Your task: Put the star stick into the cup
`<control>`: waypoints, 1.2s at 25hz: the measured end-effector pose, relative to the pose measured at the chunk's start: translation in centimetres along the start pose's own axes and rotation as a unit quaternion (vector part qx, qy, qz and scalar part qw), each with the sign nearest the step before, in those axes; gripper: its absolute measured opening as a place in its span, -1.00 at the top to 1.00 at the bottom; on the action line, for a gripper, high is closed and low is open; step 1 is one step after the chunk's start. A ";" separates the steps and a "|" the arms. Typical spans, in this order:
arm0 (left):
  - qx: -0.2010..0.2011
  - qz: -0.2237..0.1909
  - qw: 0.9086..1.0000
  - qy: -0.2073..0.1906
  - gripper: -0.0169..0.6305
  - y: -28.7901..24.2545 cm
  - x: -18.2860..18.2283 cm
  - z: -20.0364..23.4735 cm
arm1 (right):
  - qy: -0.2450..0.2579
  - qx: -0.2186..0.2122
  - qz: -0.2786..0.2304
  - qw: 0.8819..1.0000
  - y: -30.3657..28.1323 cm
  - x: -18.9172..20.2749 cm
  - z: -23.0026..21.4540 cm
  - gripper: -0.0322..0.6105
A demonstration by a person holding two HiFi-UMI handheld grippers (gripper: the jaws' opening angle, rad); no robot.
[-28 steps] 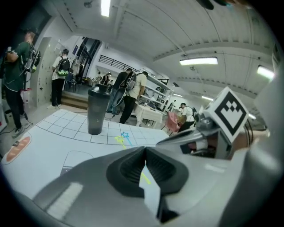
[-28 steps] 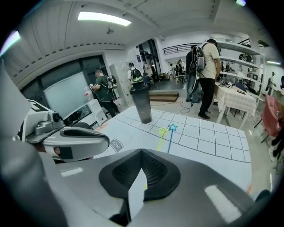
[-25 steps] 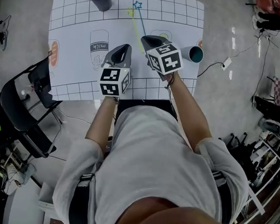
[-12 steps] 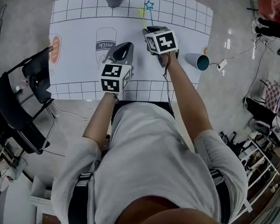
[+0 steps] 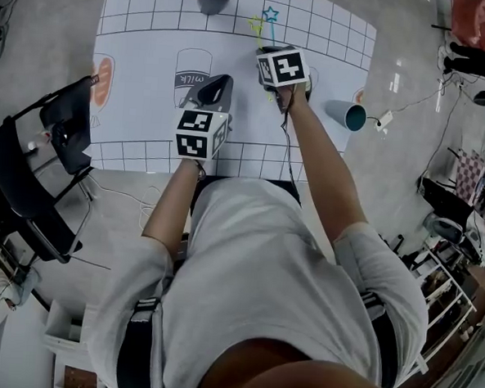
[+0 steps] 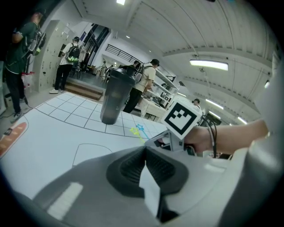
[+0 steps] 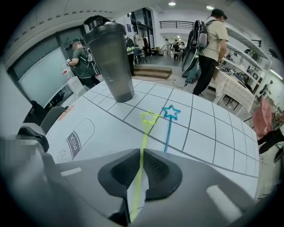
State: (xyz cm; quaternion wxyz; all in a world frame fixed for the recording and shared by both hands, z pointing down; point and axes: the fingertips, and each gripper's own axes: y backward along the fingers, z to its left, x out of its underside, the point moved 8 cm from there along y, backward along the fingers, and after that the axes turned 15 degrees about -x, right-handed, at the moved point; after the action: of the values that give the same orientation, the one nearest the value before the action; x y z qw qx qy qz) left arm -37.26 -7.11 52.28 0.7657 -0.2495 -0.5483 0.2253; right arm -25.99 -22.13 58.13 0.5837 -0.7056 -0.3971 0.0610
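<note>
Right claw (image 7: pixel 140 153) seemingly pinched yellow stick (image 7: pixel 145 133); left claw (image 6: pixel 145 148) closed, empty. We feared it slipping or snagging blue stick (image 7: pixel 168 128).

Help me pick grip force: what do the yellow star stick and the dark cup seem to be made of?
Yellow star stick: probably thin plastic, glossy and translucent neon; its star is only an outline. Dark cup: likely smoky tinted plastic, with a soft sheen on its wall; the lid looks opaque and darker.
</note>
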 end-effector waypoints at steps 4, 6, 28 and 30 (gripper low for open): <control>-0.002 0.002 1.000 -0.005 0.94 0.1 0.0 0.0 | -0.010 -0.012 -0.029 0.999 0.6 0.2 0.2 0.85; 0.000 0.000 1.000 -0.010 0.94 0.2 -0.1 -0.3 | -0.019 -0.019 -0.056 0.998 1.4 0.3 0.3 0.85; 0.107 -0.041 0.989 -0.097 0.94 0.3 -3.3 -13.1 | -0.096 -0.037 -0.344 0.933 19.9 5.5 -0.5 0.85; 0.118 -0.041 0.986 -0.106 0.94 0.3 -3.3 -14.3 | -0.098 -0.031 -0.375 0.921 21.8 6.2 -0.6 0.85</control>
State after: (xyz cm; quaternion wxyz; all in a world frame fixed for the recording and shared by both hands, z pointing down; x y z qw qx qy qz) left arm -24.70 -10.85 45.73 0.7361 -0.1089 -0.6056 0.2820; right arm -10.75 -18.73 41.64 0.5001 -0.5128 -0.6897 -0.1058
